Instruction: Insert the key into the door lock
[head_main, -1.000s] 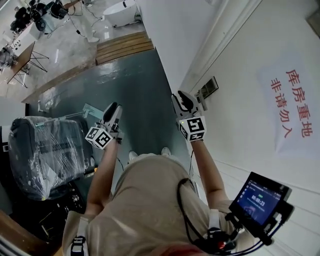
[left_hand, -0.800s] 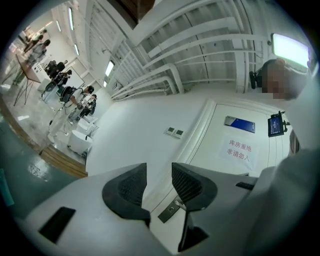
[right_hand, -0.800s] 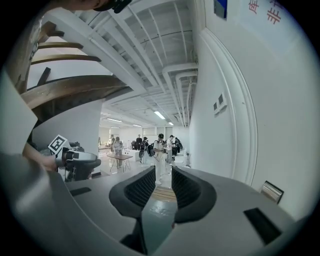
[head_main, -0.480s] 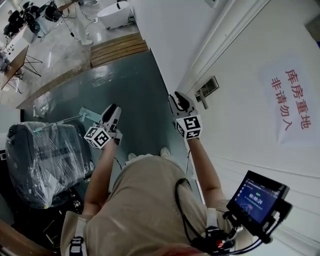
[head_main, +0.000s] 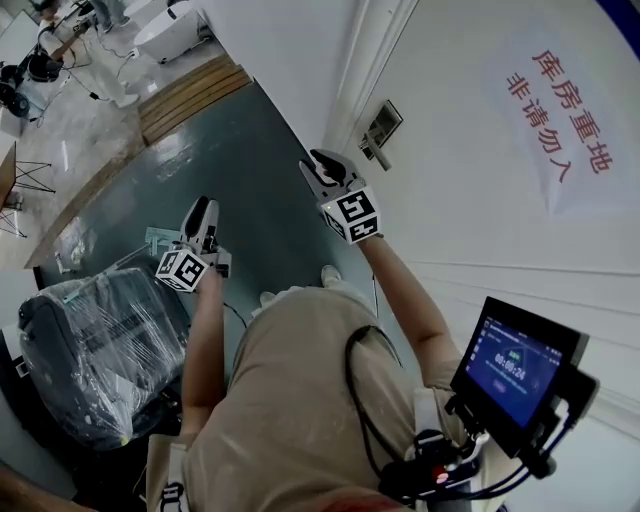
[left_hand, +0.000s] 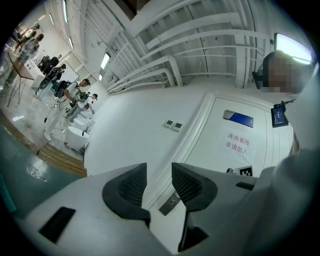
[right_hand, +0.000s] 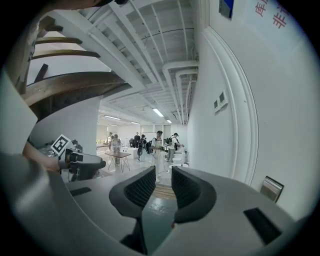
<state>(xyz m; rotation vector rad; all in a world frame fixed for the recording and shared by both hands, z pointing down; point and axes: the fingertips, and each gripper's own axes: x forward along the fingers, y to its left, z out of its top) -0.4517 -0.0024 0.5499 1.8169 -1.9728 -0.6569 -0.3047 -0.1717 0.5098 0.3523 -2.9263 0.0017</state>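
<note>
The metal door lock plate (head_main: 378, 127) sits on the white door (head_main: 470, 230), next to the door frame. My right gripper (head_main: 318, 163) hangs a little left of and below the plate, apart from it; its jaws stand slightly open and nothing shows between them (right_hand: 162, 187). The same plate (right_hand: 272, 189) lies at the right edge of the right gripper view. My left gripper (head_main: 200, 207) is further left over the dark floor, open and holding nothing (left_hand: 159, 182); the plate (left_hand: 171, 202) shows through its gap. No key is visible in any view.
A paper sign with red characters (head_main: 560, 110) hangs on the door. A plastic-wrapped chair (head_main: 100, 350) stands at the lower left. A wooden step (head_main: 190, 90) borders the floor behind. A screen (head_main: 515, 365) rides at the person's right side. People (right_hand: 160, 145) stand far off.
The head view has swung, so the door and lock plate fill more of the picture. Both grippers sit higher and further left in frame, the right one still just below the plate.
</note>
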